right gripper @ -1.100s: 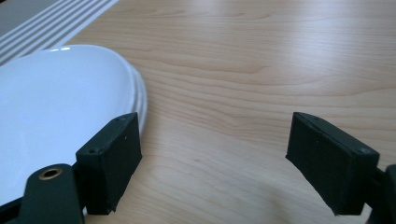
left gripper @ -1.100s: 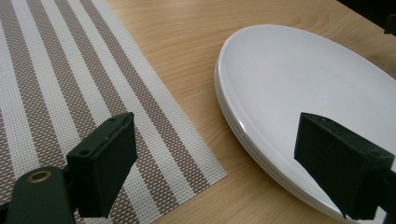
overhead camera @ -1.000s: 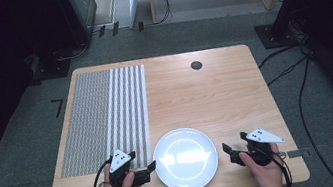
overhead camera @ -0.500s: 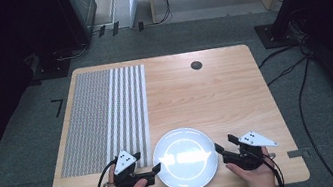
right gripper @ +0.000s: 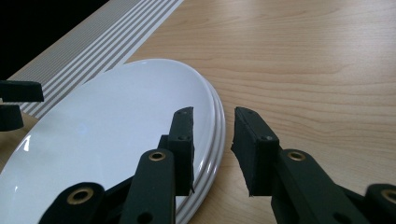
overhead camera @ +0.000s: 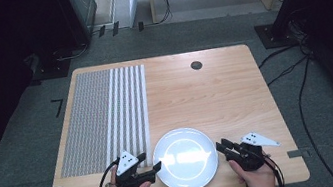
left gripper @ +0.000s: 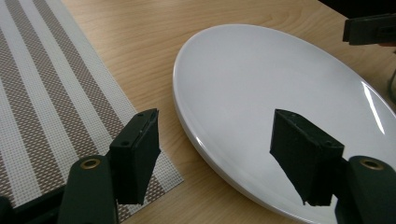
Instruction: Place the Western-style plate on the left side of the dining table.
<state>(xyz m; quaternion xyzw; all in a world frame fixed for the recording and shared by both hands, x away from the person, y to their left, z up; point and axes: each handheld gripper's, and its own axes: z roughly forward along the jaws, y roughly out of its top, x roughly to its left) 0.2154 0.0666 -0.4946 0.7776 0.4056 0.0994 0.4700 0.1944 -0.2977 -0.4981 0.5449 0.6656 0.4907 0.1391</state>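
A white round plate [overhead camera: 185, 159] lies on the wooden table [overhead camera: 214, 91] near its front edge. My left gripper [overhead camera: 157, 166] is at the plate's left rim. In the left gripper view it [left gripper: 217, 156] stands wide open, one jaw over the striped placemat [left gripper: 46, 93] and the other over the plate [left gripper: 280, 93]. My right gripper [overhead camera: 220, 146] is at the plate's right rim. In the right gripper view it [right gripper: 212, 147] is open with the ridged rim of the plate [right gripper: 116, 121] between its jaws; whether a jaw touches it I cannot tell.
A woven placemat [overhead camera: 102, 116] with white stripes covers the left part of the table. A round cable hole [overhead camera: 196, 65] sits near the far edge. Cables run over the floor to the right of the table.
Both grippers have moved inward to the plate's rim, the left one to the right and the right one to the left. The plate has stayed where it was.
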